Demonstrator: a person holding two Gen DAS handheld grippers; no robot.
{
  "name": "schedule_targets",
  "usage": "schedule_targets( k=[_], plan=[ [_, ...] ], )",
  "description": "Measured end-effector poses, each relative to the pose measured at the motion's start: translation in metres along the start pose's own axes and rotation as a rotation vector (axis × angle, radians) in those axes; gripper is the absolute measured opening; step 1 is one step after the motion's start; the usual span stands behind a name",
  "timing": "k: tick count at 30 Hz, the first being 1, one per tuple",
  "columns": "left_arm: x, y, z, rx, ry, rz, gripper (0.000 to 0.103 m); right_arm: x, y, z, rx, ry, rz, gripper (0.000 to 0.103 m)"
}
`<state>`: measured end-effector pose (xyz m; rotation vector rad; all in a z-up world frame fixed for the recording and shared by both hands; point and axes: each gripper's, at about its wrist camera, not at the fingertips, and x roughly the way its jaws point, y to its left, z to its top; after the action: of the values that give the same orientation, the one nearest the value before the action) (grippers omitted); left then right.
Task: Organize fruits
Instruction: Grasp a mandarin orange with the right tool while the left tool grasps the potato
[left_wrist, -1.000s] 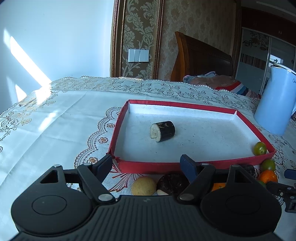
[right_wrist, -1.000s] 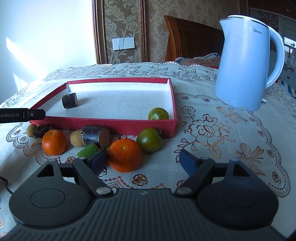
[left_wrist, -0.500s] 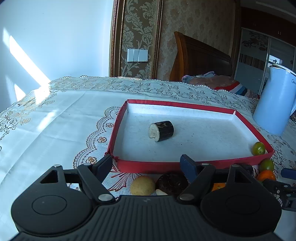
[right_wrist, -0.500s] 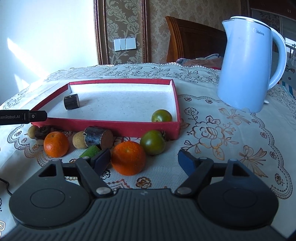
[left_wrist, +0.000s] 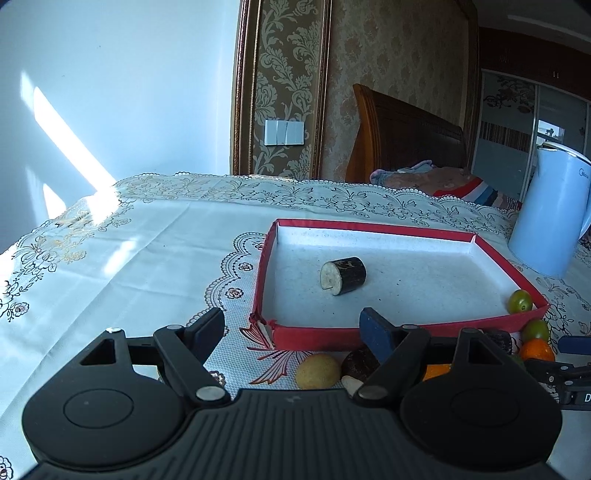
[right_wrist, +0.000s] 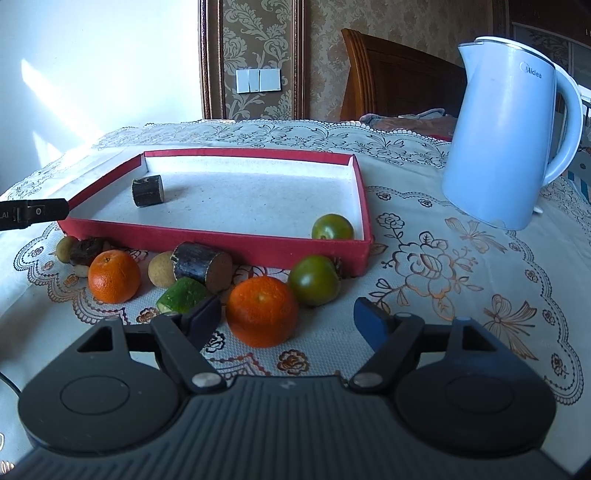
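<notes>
Holding both grippers, left gripper (left_wrist: 291, 325) and right gripper (right_wrist: 286, 312), jaws apart, empty | orange (right_wrist: 261, 311) at 12 o'clock between right jaws, outside red tray (right_wrist: 207, 243) | risk: it rolls if we nudge it.

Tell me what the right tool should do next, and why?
Probably ease the right tool forward and close on the nearest orange. Its jaws are open and empty, and that orange sits on the tablecloth right between them, outside the red tray, which so far holds only a green tomato and a dark log piece.
</notes>
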<state>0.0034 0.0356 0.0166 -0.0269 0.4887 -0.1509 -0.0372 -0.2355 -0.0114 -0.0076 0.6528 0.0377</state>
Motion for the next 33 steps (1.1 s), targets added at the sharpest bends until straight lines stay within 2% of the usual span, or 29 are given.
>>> schedule_targets(
  k=[2, 4, 5, 7, 13, 22, 23, 25, 28, 33],
  plan=[
    [0.004, 0.002, 0.001, -0.012, 0.022, -0.001, 0.080, 0.006, 0.002, 0.001, -0.005, 0.020, 0.002, 0.075],
    [0.005, 0.003, 0.001, -0.013, 0.033, -0.003, 0.080, 0.011, 0.005, -0.003, -0.021, 0.043, -0.011, 0.068],
    [0.005, 0.003, 0.001, -0.013, 0.032, 0.001, 0.080, 0.010, 0.006, -0.004, -0.029, 0.037, -0.015, 0.067],
    [0.006, 0.003, 0.000, -0.005, 0.034, 0.007, 0.080, 0.009, 0.008, -0.004, -0.040, 0.031, -0.007, 0.058],
    [0.006, 0.005, -0.003, 0.018, 0.051, 0.027, 0.080, 0.007, 0.011, -0.006, -0.056, 0.017, -0.009, 0.049],
    [0.012, 0.006, -0.011, 0.083, 0.132, -0.023, 0.080, 0.008, 0.010, -0.006, -0.055, 0.019, -0.006, 0.050],
    [0.014, 0.003, -0.012, 0.096, 0.138, -0.015, 0.080, 0.008, 0.010, -0.006, -0.054, 0.019, -0.005, 0.050],
    [0.015, -0.002, -0.014, 0.132, 0.121, 0.030, 0.090, 0.008, 0.010, -0.006, -0.051, 0.019, -0.002, 0.050],
    [0.017, -0.006, -0.017, 0.169, 0.116, 0.072, 0.096, 0.008, 0.010, -0.006, -0.051, 0.018, -0.003, 0.050],
    [0.016, 0.000, -0.015, 0.182, 0.120, 0.059, 0.096, 0.008, 0.010, -0.006, -0.048, 0.018, 0.000, 0.049]
  ],
)
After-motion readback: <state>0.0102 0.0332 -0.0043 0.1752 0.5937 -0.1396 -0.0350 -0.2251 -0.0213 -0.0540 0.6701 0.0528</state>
